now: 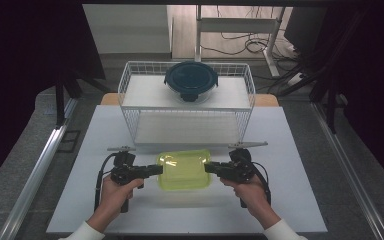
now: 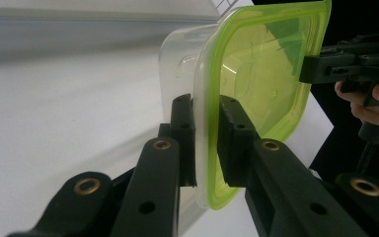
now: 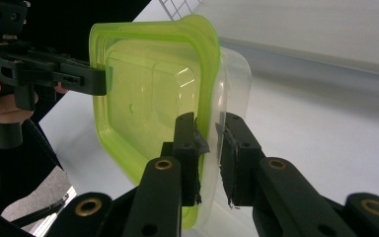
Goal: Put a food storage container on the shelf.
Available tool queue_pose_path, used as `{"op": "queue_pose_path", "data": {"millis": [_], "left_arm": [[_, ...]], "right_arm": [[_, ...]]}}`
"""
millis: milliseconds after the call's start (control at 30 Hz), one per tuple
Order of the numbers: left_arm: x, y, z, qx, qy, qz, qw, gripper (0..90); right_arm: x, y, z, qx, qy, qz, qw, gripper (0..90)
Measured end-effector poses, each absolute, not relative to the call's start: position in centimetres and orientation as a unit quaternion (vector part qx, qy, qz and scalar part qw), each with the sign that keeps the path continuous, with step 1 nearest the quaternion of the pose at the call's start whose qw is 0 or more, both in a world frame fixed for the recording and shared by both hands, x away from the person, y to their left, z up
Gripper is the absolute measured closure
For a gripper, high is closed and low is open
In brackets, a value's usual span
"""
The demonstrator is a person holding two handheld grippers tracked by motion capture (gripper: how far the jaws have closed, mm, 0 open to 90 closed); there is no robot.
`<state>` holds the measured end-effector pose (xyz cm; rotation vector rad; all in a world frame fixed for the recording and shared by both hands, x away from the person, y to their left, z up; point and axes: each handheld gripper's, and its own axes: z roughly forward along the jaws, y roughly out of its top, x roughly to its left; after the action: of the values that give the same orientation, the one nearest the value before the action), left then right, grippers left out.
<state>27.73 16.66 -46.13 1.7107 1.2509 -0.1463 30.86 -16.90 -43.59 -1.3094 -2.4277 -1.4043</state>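
High view: I see the lidded container (image 1: 183,170) above the desk (image 1: 290,200), before the wire rack (image 1: 130,80).
Left claw (image 1: 159,170): clamped on its left rim.
Right claw (image 1: 208,167): clamped on its right rim.
Contents: apparently empty.

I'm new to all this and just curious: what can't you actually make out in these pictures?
- High view: whether the container with the green lid touches the table; its own body hides the underside.
- High view: what the round dark-lidded container in the wire basket holds; the lid covers it.
- Left gripper view: the left claw is cut off by the bottom edge.
- Right gripper view: the right claw is cut off likewise.
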Motion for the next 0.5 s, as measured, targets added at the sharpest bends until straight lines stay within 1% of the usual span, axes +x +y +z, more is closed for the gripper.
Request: {"op": "queue_pose_path", "data": {"millis": [500], "left_arm": [[27.8, 16.5, -44.1, 0.710, 0.495, -0.040, 0.499, 79.9]], "right_arm": [[30.6, -17.1, -42.1, -0.413, -0.782, -0.468, 0.006, 77.5]]}}
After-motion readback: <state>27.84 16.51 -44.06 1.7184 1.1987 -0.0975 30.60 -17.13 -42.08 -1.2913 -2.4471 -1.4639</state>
